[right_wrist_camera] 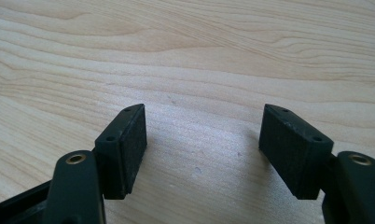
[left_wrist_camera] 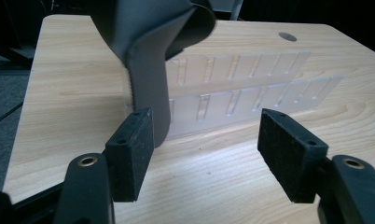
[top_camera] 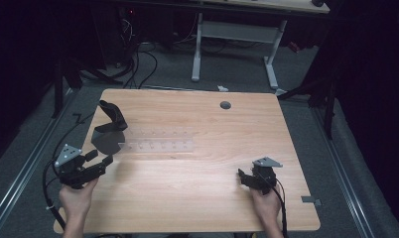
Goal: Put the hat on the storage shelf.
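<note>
High view: a person seated at a light wooden table [top_camera: 197, 198] holds a two-jaw gripper in each hand. The left gripper [top_camera: 104, 157] hovers at the table's left side, its jaws spread wide with nothing between them, pointing toward a dark grey scoop-like object [top_camera: 110, 131] that stands just beyond its tips, close but not touching. To the right of that dark piece, touching it or nearly so, lies a clear plastic rack [top_camera: 160, 140] with two rows of slots, stretching toward the table's middle.

In the left gripper view, the dark object [left_wrist_camera: 148, 70] rises just behind the left-hand pad [left_wrist_camera: 129, 149], its stem upright and its flared top curling overhead, while the clear rack [left_wrist_camera: 251, 88] spreads behind the gap between the pads.

The right gripper [top_camera: 243, 177] rests well apart at the table's right side, jaws likewise open over bare wood [right_wrist_camera: 199, 70], far from both objects.
</note>
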`<state>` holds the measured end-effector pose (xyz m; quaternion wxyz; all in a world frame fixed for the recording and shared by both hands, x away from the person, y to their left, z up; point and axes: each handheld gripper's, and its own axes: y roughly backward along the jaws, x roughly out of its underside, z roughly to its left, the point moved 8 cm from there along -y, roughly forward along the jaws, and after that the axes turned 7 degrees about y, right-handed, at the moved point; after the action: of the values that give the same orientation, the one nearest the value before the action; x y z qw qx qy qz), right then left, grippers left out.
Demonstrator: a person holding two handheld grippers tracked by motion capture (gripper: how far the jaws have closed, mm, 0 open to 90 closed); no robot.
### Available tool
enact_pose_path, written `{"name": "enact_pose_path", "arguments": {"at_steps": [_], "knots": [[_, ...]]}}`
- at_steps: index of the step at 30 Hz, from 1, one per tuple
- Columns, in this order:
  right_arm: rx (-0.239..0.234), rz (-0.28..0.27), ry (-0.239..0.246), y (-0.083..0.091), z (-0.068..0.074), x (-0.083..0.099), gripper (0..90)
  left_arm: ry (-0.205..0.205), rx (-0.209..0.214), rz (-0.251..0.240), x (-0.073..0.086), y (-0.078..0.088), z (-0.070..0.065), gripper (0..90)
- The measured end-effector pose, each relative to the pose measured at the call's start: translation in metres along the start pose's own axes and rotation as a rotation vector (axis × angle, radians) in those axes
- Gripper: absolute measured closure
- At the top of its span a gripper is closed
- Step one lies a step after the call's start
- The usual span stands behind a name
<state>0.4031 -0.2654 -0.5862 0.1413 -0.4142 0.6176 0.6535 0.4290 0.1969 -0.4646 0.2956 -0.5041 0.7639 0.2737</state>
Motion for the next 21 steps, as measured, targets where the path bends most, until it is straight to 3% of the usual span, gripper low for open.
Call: {"name": "enact_pose_path", "arguments": {"at_steps": [7, 21], "knots": [[0.0, 0.0, 0.001, 0.0, 0.0, 0.0, 32.4, -0.002, 0.029, 0.023, 0.01, 0.006, -0.012, 37.2], [0.0, 0.0, 0.001, 0.0, 0.0, 0.0, 32.4, -0.019, 0.093, 0.111, 0.041, -0.002, -0.04, 38.0]]}}
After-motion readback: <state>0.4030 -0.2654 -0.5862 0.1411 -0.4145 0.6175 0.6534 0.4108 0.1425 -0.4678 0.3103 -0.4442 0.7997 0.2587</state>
